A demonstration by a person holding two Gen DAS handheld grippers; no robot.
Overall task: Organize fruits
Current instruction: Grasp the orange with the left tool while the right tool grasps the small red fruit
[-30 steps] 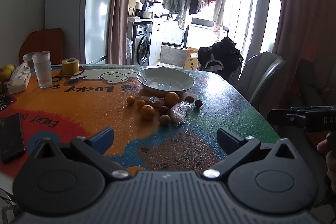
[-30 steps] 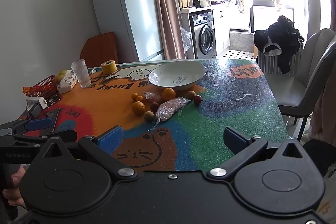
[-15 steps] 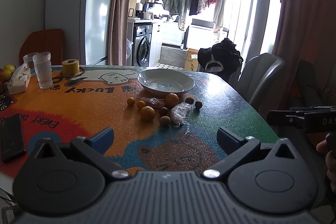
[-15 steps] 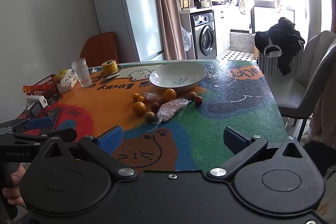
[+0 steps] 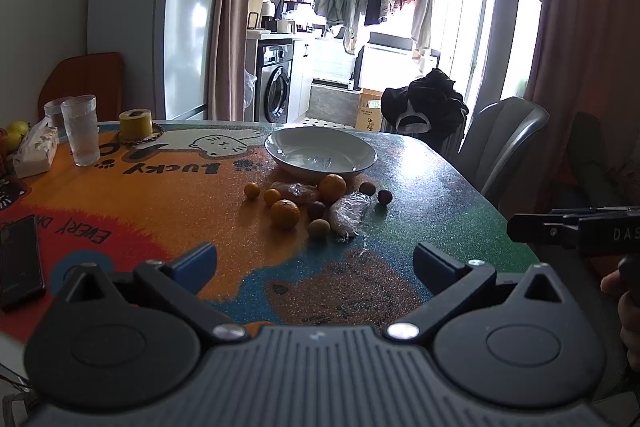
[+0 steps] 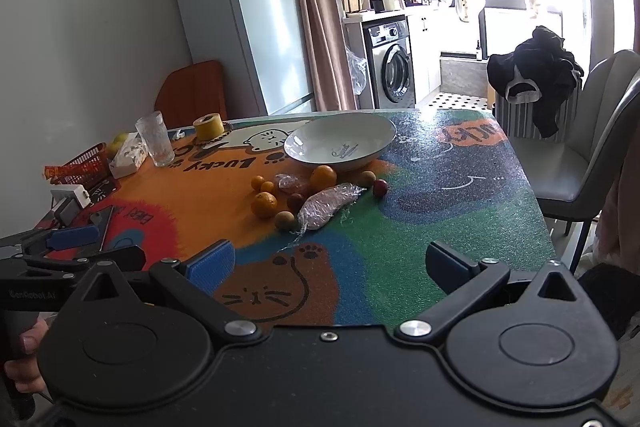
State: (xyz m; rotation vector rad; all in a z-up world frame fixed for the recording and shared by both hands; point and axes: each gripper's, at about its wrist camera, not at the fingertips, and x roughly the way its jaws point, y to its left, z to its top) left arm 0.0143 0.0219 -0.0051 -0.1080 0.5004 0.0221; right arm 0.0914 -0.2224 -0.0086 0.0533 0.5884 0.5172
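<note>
A wide white bowl (image 5: 320, 151) (image 6: 340, 143) sits empty on the colourful table mat. Just in front of it lies a cluster of fruit: several oranges, the nearest one (image 5: 285, 214) (image 6: 264, 205), small brown and dark red round fruits (image 5: 319, 229) (image 6: 380, 187), and two plastic-wrapped pieces (image 5: 349, 211) (image 6: 326, 207). My left gripper (image 5: 316, 263) is open above the table's near edge, well short of the fruit. My right gripper (image 6: 326, 265) is also open and empty, equally far back. Each gripper shows at the edge of the other's view.
At the table's left stand two glasses (image 5: 82, 135), a yellow tape roll (image 5: 136, 125), a tissue pack (image 5: 36, 151), a red basket (image 6: 86, 165) and a black phone (image 5: 20, 263). A grey chair (image 6: 592, 163) stands on the right. A fridge and a washing machine are behind.
</note>
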